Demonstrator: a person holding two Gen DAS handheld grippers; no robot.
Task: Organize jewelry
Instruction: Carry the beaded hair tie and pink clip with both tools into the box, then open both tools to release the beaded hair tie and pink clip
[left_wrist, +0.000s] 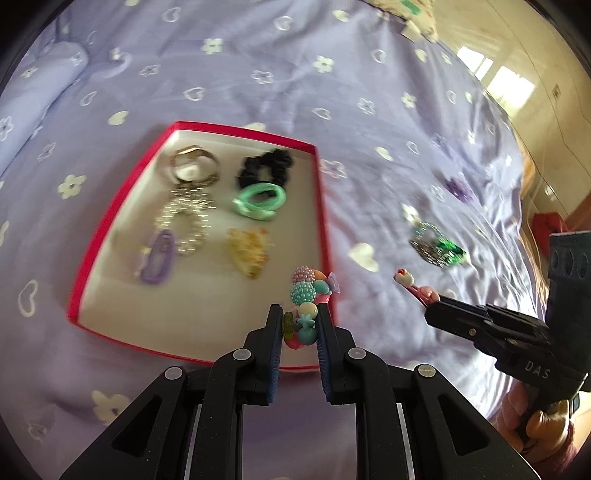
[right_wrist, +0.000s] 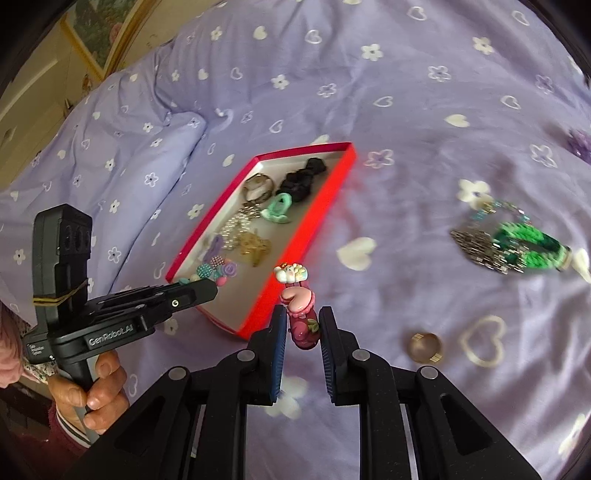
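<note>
Both claws clamped: left claw (left_wrist: 299, 325) beaded bracelet (left_wrist: 308, 291), right claw (right_wrist: 303, 325) pink clip (right_wrist: 299, 314)

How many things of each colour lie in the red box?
Silver, bangle and bead chain: 2
Black scrunchie: 1
Green tie bunch: 1
Purple clip: 1
Yellow clip: 1
Total: 6
</note>
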